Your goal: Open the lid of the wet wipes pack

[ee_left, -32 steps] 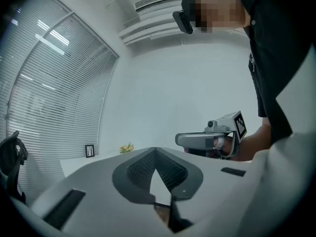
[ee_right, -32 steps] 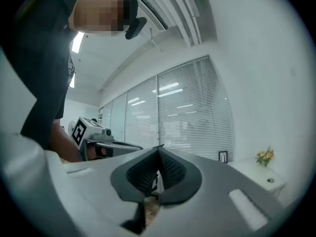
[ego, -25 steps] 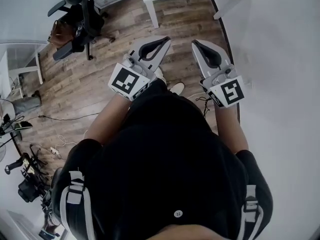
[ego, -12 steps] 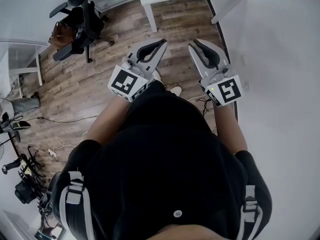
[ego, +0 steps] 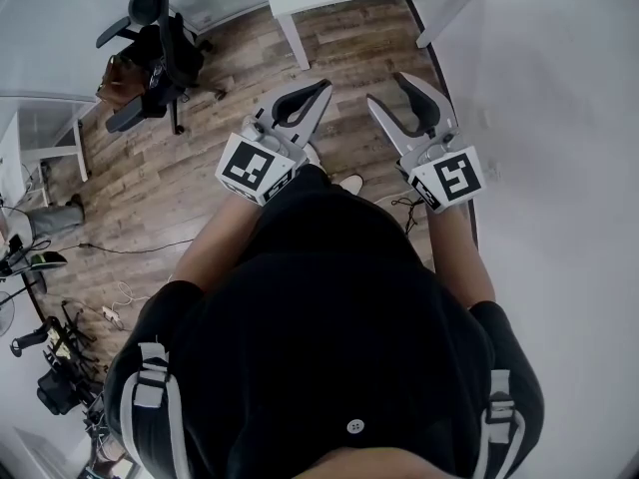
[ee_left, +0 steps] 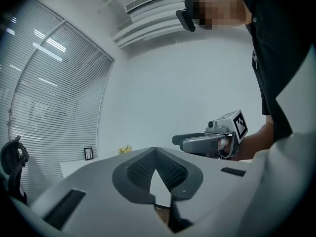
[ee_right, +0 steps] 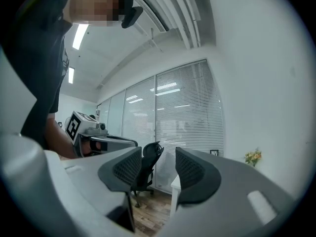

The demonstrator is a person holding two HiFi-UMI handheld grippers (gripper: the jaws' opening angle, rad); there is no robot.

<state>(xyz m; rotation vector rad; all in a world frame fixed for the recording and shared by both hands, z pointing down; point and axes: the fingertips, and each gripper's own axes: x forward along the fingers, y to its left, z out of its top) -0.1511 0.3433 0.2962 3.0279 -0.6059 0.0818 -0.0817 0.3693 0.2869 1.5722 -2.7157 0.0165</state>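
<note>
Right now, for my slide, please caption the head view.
Person above a wooden floor: left tongs shut, right tongs opening, both empty.

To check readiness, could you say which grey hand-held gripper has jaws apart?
The right hand-held gripper: jaws opening, nothing between them; the left hand-held gripper is shut.

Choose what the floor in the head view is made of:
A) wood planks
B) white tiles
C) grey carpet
A: the floor shows brown planks with visible grain, running under the office chair.
</note>
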